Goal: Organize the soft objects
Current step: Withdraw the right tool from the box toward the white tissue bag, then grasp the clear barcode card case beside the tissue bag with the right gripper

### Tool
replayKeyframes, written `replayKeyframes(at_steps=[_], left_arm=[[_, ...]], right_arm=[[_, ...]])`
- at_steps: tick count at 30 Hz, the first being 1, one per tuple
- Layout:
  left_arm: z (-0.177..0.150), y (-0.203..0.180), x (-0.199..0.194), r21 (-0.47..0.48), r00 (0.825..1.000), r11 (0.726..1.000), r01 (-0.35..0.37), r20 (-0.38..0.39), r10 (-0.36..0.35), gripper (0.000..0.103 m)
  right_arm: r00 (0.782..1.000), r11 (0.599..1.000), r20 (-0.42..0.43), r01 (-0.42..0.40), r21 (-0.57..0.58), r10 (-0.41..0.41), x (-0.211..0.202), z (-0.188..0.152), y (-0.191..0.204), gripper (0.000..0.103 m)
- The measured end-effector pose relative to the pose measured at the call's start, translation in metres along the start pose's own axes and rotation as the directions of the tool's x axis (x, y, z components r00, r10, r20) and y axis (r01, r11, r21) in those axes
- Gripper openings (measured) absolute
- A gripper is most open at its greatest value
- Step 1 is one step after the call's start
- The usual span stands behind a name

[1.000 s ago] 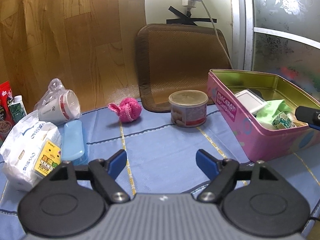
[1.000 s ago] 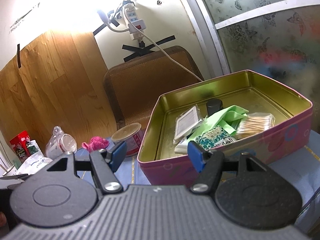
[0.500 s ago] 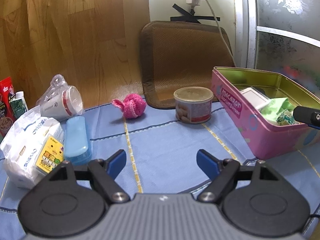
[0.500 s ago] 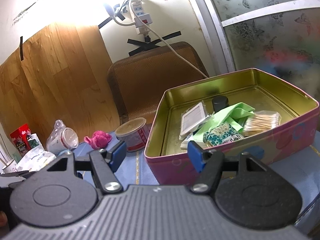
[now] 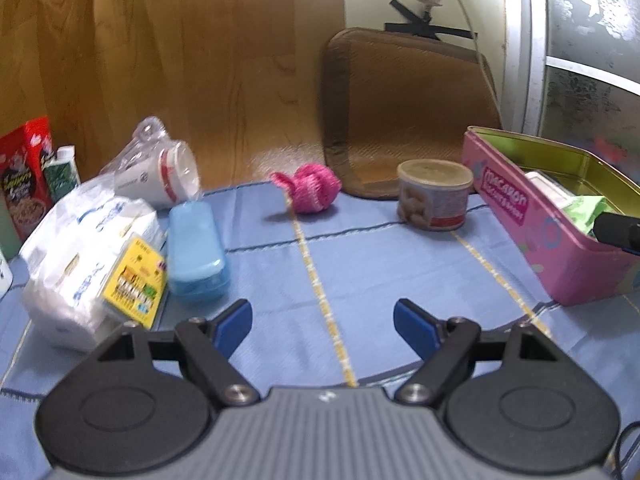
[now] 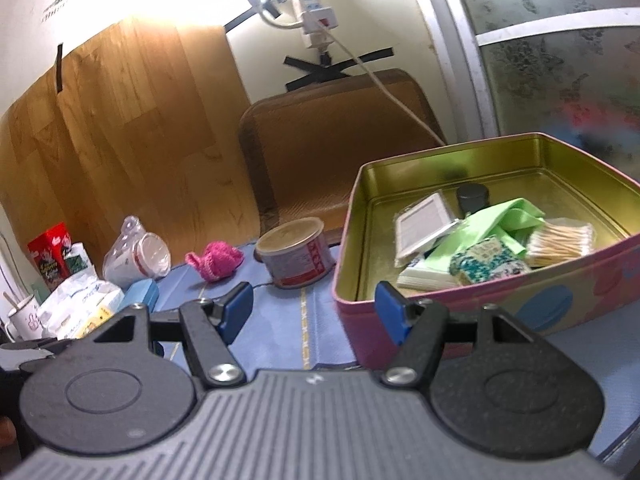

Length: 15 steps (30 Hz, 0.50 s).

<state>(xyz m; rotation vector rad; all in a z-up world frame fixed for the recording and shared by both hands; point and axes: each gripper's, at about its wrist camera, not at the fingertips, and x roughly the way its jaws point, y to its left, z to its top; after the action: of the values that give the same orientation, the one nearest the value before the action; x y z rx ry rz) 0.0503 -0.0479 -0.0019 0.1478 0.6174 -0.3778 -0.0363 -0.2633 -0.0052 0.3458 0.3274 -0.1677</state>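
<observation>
Left gripper and right gripper both hung wide open, empty; pink knit thing sat untouched beside can.

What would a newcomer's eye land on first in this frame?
Probably the pink tin at right, open, with a green cloth and cotton swabs inside. Next, the pink knitted piece alone on the blue mat, left of a can.
</observation>
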Motion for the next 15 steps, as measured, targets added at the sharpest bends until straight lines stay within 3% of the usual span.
replayKeyframes(at_steps=[9, 15], left_arm=[[-0.032, 0.045, -0.006, -0.074, 1.000, 0.997, -0.024, -0.004, 0.024, 0.081], [-0.045, 0.080, -0.015, -0.122, 0.993, 0.986, -0.118, 0.014, 0.120, 0.081]], right_arm=[[0.997, 0.996, -0.062, -0.046, -0.070, 0.042, 0.019, -0.007, 0.027, 0.069], [0.988, 0.985, -0.123, -0.108, -0.131, 0.092, 0.038, -0.011, 0.052, 0.068]])
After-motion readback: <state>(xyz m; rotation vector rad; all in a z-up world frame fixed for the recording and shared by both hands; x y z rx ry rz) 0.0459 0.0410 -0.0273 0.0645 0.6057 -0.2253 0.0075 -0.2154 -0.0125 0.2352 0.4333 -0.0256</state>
